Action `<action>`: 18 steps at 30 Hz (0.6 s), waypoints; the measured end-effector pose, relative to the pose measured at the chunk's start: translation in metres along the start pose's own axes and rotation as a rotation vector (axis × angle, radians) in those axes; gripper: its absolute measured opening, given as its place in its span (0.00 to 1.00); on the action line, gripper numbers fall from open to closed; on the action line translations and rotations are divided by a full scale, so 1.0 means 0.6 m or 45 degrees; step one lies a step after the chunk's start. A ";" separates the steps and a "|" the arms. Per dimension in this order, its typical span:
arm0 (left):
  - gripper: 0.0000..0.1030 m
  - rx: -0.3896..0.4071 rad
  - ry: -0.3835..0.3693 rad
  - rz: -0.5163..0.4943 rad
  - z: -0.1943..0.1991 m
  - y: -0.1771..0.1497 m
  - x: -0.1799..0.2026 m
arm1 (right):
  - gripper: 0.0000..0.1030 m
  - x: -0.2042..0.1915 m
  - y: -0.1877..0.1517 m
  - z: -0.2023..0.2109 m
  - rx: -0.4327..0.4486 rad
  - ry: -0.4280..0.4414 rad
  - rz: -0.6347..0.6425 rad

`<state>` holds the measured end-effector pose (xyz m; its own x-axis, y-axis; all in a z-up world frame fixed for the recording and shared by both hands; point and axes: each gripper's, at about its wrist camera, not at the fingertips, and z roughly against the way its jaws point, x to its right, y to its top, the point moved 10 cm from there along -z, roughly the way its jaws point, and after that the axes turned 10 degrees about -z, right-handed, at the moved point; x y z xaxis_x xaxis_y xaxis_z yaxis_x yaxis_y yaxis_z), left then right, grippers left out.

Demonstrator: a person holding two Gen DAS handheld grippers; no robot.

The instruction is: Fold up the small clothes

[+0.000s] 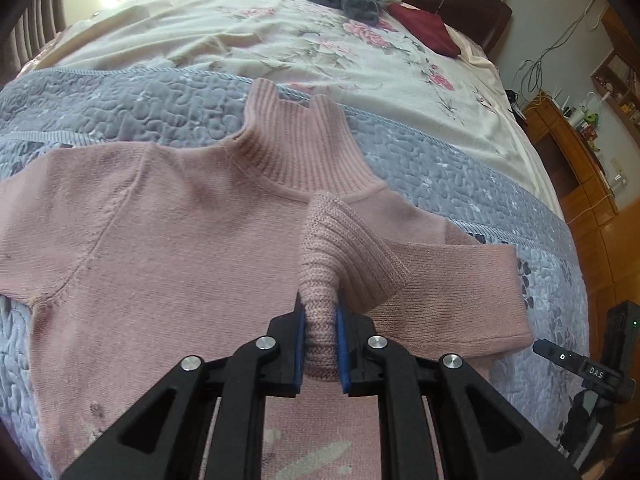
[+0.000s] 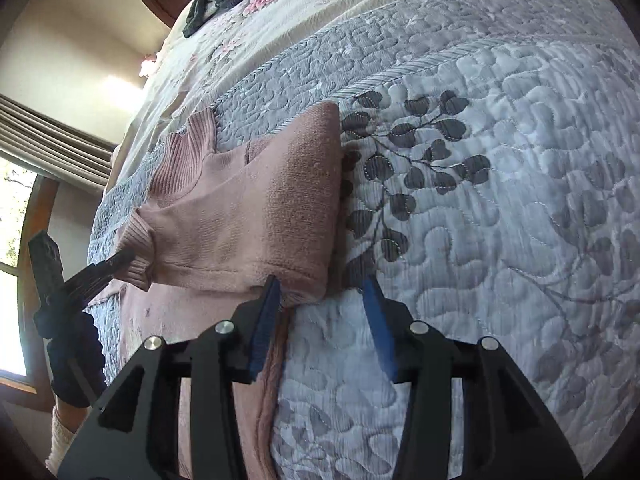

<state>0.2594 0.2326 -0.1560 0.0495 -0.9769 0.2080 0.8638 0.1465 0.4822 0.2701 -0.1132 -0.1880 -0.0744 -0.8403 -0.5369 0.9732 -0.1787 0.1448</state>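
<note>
Left gripper [image 1: 321, 336] level above pink sweater [image 1: 160, 220], jaws clamped on ribbed cuff [image 1: 320, 280], right gripper [image 2: 320, 316] jaws apart beside sleeve fold [image 2: 260, 208], hem cut off.

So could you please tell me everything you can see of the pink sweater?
The sweater is a pink knit with a ribbed high collar and ribbed cuffs. It lies flat on the quilt, collar towards the far side. One sleeve is folded across the chest, its cuff pinched in the left gripper. The right gripper is open at its folded edge.
</note>
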 end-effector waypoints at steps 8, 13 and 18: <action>0.13 -0.082 0.034 0.040 -0.036 -0.026 -0.070 | 0.19 -0.014 0.000 -0.075 -0.082 -0.090 -0.010; 0.16 -0.098 0.015 0.075 -0.042 -0.037 -0.090 | 0.19 -0.001 -0.005 -0.085 -0.083 -0.114 -0.019; 0.21 0.036 0.164 -0.088 0.027 -0.014 -0.087 | 0.24 -0.029 -0.001 -0.042 0.022 -0.150 0.059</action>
<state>0.2413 0.2849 -0.1570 0.0562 -0.9964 0.0634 0.8531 0.0809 0.5155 0.2763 -0.0857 -0.1995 -0.0556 -0.9019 -0.4283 0.9724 -0.1463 0.1819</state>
